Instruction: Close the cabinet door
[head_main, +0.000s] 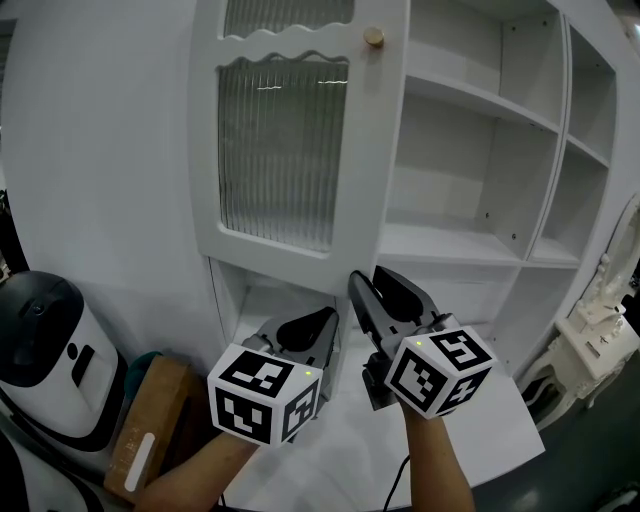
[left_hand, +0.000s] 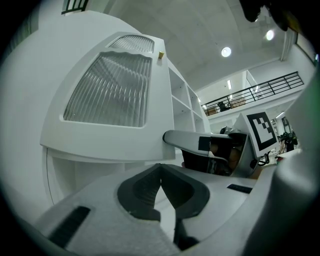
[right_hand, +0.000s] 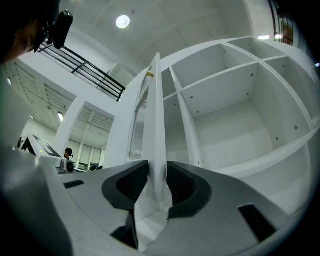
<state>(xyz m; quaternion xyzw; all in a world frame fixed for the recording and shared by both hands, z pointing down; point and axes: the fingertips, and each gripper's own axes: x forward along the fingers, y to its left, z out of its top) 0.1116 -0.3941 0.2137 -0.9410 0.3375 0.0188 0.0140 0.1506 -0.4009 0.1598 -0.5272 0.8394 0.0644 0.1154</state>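
Open door (head_main: 285, 150) stands out from cabinet (head_main: 470, 250) front, long axis vert. R gripper (right_hand: 157, 175) is nearer: jaws apart, astride door's free edge, no clamp. L gripper (left_hand: 161, 170): jaws together, empty, low before cabinet.

Left grey two-jaw tool (head_main: 330, 320) with a black-and-white marker cube, held level on a bare forearm (head_main: 190, 475): jaws closed tip to tip, empty. Right grey tool (head_main: 368, 283), just beside it and tilted slightly upward: jaws apart, straddling the white cabinet door's edge (right_hand: 156, 125).
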